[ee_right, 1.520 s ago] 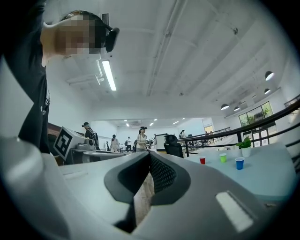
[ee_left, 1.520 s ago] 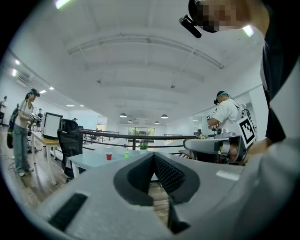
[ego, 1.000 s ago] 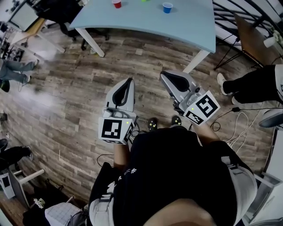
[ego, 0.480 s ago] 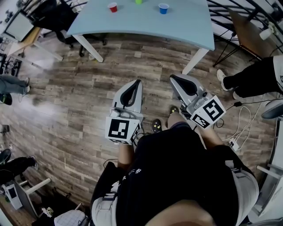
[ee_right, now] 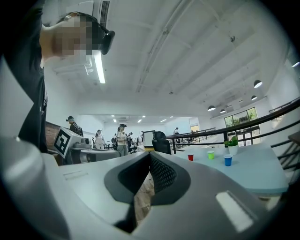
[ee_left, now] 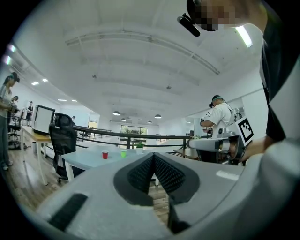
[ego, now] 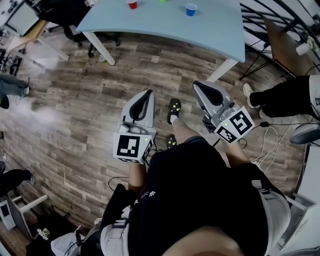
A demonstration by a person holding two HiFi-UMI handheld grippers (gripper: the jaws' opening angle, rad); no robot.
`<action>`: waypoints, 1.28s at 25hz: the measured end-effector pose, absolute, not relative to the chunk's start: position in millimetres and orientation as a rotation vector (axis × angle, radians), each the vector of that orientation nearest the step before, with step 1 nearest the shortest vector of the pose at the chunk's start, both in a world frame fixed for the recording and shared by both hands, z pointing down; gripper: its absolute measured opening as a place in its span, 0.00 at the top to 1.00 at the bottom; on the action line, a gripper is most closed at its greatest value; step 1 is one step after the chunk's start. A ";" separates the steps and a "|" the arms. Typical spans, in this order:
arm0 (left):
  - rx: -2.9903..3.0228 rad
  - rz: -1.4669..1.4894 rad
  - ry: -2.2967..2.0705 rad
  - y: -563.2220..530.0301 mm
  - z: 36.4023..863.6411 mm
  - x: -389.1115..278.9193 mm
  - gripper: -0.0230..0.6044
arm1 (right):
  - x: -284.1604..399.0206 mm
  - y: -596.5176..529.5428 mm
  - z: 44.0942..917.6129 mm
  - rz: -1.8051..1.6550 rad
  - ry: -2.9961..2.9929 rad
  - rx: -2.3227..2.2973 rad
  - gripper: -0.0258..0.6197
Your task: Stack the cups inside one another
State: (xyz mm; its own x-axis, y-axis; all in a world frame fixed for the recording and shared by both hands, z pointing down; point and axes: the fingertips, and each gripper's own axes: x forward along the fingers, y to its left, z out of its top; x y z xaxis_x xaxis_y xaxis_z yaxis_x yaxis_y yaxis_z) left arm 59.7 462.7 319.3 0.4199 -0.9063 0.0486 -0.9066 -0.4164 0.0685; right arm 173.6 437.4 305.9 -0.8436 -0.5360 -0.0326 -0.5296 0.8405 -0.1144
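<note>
Three small cups stand far off on the pale blue table: a red cup, a green cup cut by the top edge, and a blue cup. The right gripper view shows them in a row, the red cup, green cup and blue cup. Only the red cup and green cup show in the left gripper view. My left gripper and right gripper are held level over the wooden floor, well short of the table. Both are shut with nothing in them.
A person's legs and floor cables lie at the right. An office chair stands by the table's left end. A white plant pot sits behind the cups, with a black railing beyond. My own shoe is between the grippers.
A shoe has stepped forward between the two grippers. Both grippers have stayed shut and empty, held much as before.
</note>
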 end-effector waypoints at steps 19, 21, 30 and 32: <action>2.480 0.111 -1.817 355.3 317.2 9.5 0.98 | 139.4 300.4 317.5 -0.240 2.924 -0.775 0.96; 2.479 0.121 -1.810 340.8 319.8 8.7 0.98 | 138.2 285.2 319.8 -0.247 2.923 -0.780 0.96; 2.474 0.109 -1.788 278.9 322.8 6.9 0.98 | 135.3 226.5 323.6 -0.232 2.935 -0.793 0.96; 2.483 0.117 -1.784 264.5 322.1 7.7 0.98 | 137.3 212.8 322.7 -0.235 2.932 -0.803 0.96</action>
State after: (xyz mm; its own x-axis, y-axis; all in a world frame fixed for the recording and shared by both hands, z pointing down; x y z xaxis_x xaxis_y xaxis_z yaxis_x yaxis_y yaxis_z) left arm 7.7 264.5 322.1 0.3181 -0.9417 0.1099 -0.9480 -0.3176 0.0221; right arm 137.3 212.8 322.7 -0.8571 -0.5128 -0.0487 -0.4985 0.8496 -0.1724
